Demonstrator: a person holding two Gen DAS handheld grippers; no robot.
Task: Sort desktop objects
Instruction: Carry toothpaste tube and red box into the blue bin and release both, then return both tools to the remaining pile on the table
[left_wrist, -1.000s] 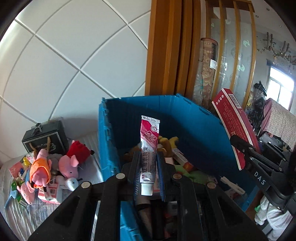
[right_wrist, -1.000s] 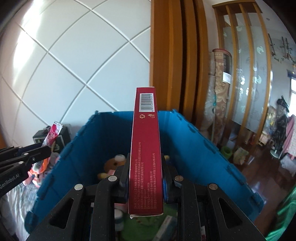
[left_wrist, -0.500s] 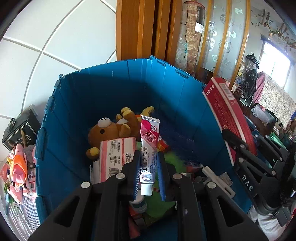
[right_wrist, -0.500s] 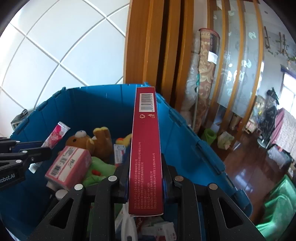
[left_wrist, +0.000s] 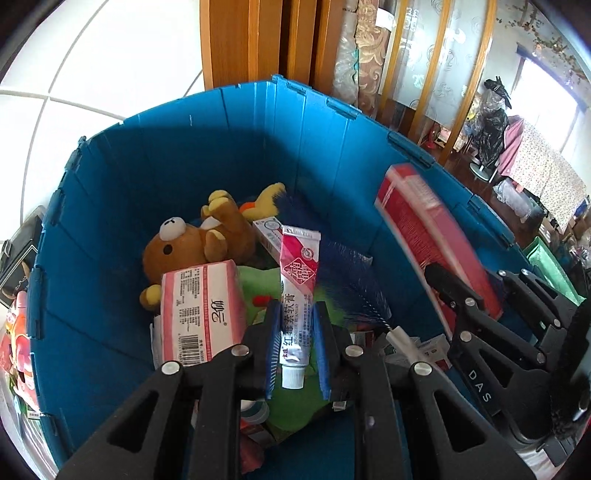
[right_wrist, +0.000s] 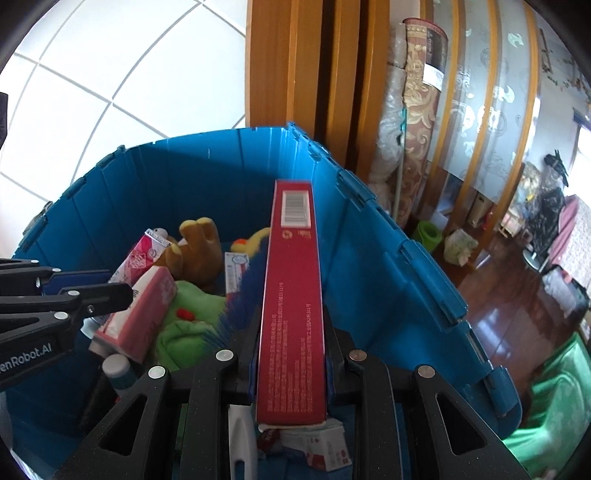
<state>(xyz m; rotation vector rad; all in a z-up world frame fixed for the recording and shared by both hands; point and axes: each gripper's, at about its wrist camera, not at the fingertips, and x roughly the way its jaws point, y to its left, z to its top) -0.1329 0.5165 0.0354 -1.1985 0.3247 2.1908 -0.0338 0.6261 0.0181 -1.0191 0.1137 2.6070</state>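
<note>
My left gripper (left_wrist: 295, 350) is shut on a pink and white ointment tube (left_wrist: 297, 295), cap toward the camera, held over the open blue crate (left_wrist: 177, 162). My right gripper (right_wrist: 291, 365) is shut on a long red box (right_wrist: 291, 314) with a barcode at its far end, also over the crate (right_wrist: 388, 266). The red box shows blurred at the right of the left wrist view (left_wrist: 432, 236). The tube shows at the left of the right wrist view (right_wrist: 138, 258).
Inside the crate lie a brown plush bear (left_wrist: 195, 247), a pink packet (left_wrist: 203, 314), a green plush (right_wrist: 184, 317), a blue brush (left_wrist: 351, 284) and small boxes. Plush toys (left_wrist: 18, 332) lie outside at left. A wooden screen (right_wrist: 314, 74) stands behind.
Both grippers have moved forward and down over the crate, so its inside now fills both views. Both still hold their objects.
</note>
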